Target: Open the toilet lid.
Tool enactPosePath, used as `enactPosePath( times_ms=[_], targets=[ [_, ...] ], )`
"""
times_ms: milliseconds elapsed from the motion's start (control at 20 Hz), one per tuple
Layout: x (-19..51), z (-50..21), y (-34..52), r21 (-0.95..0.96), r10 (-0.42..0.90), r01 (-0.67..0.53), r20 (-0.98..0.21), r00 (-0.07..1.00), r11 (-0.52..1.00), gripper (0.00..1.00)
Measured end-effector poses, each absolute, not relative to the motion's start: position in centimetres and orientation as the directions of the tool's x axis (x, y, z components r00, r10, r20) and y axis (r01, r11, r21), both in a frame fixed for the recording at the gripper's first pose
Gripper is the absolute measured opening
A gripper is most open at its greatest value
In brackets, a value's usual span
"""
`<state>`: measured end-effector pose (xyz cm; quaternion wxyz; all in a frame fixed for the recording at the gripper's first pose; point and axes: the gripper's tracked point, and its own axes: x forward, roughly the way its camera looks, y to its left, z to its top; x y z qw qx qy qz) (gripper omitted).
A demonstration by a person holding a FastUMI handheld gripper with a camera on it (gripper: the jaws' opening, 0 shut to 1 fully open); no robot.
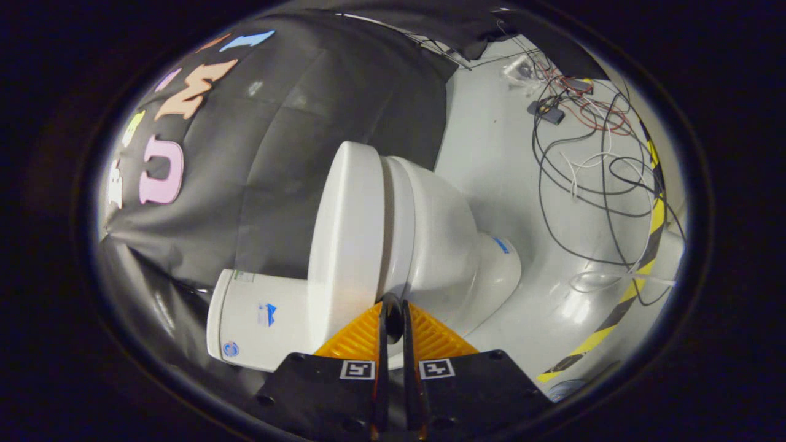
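Pointing at the toilet (430, 245), the claw (393, 307) is clenched with its fingers nearly together, gripping nothing. Its tips sit at the edge of the closed lid (344, 245), where lid meets bowl. Loose cables (589, 159) sprawl across the floor (491, 153) beyond.

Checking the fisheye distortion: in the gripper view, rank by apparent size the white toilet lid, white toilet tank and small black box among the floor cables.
1. White toilet lid
2. White toilet tank, partly hidden
3. Small black box
Gripper shut at the lid's edge.

Path just ahead of the nearly closed gripper (393, 305) is blocked by toilet lid (344, 239) & bowl (439, 239); floor (497, 153) beyond is left open, though cluttered w/ loose cables (589, 159).
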<state>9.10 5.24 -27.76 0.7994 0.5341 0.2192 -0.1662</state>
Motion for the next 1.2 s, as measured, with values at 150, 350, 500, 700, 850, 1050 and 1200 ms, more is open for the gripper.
enactPosePath(
  times_ms=[150,350,500,700,850,1050,1200],
  targets=[
    [9.1,-27.8,5.4,0.764,-0.042,0.514,-0.542,0.839,0.39,0.15],
    [9.1,-27.8,5.6,0.777,-0.04,0.553,-0.569,0.821,0.301,0.16],
    [9.2,-27.0,6.1,0.768,-0.035,0.55,-0.572,0.82,0.327,0.01],
    [9.2,-25.7,5.9,0.705,-0.087,0.594,-0.613,0.785,0.387,0.0],
    [9.4,-23.0,6.3,0.682,-0.126,0.575,-0.589,0.798,0.452,0.01],
    [9.8,-18.6,7.2,0.622,-0.168,0.517,-0.531,0.83,0.589,0.0],
    [10.1,-17.0,7.3,0.528,-0.22,0.528,-0.538,0.814,0.665,0.01]
  ],
)
